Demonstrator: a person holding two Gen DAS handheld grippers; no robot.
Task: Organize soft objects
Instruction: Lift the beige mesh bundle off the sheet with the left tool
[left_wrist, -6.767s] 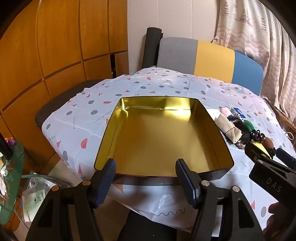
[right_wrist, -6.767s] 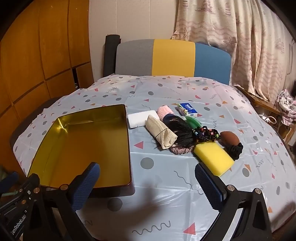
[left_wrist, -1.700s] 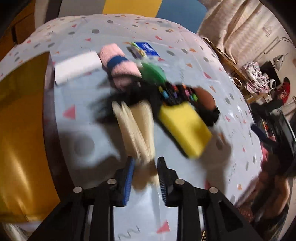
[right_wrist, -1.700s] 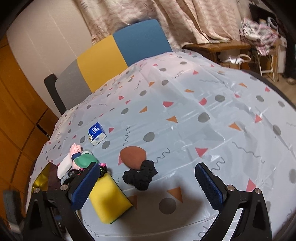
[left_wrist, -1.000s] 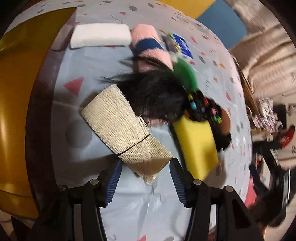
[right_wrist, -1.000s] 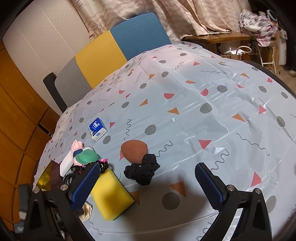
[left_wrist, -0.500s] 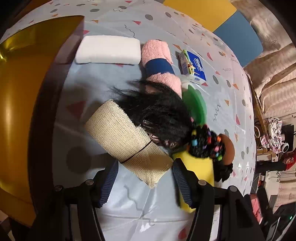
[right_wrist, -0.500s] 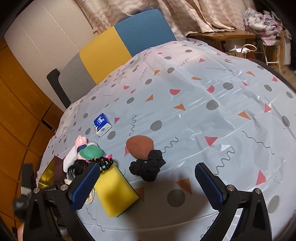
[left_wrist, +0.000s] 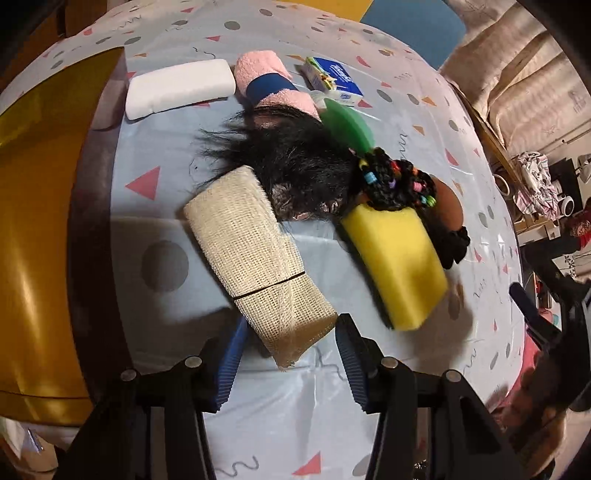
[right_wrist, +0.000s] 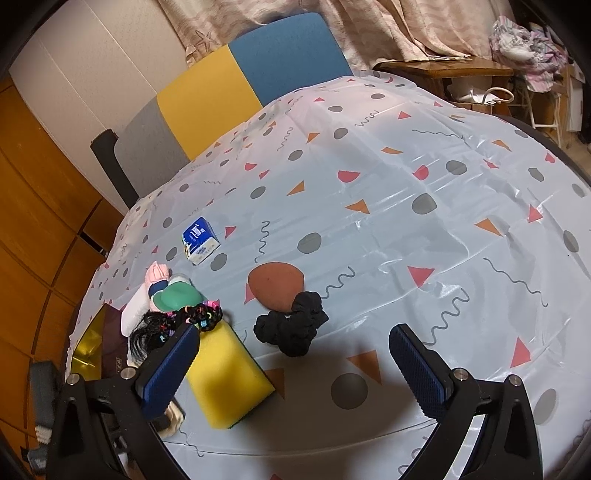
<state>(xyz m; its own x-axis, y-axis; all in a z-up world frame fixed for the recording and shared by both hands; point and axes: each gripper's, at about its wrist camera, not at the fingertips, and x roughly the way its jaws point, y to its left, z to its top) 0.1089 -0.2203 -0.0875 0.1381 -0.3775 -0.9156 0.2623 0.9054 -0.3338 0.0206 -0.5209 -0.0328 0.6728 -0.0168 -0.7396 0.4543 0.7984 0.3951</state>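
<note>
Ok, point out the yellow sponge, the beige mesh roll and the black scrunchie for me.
yellow sponge (left_wrist: 397, 258), left wrist view, middle of its top face.
beige mesh roll (left_wrist: 247, 243), left wrist view, its woven top above the band.
black scrunchie (right_wrist: 291, 328), right wrist view, centre of the bunched fabric.

Both wrist views look down close over the table – sharing the yellow sponge (left_wrist: 397, 258)
</note>
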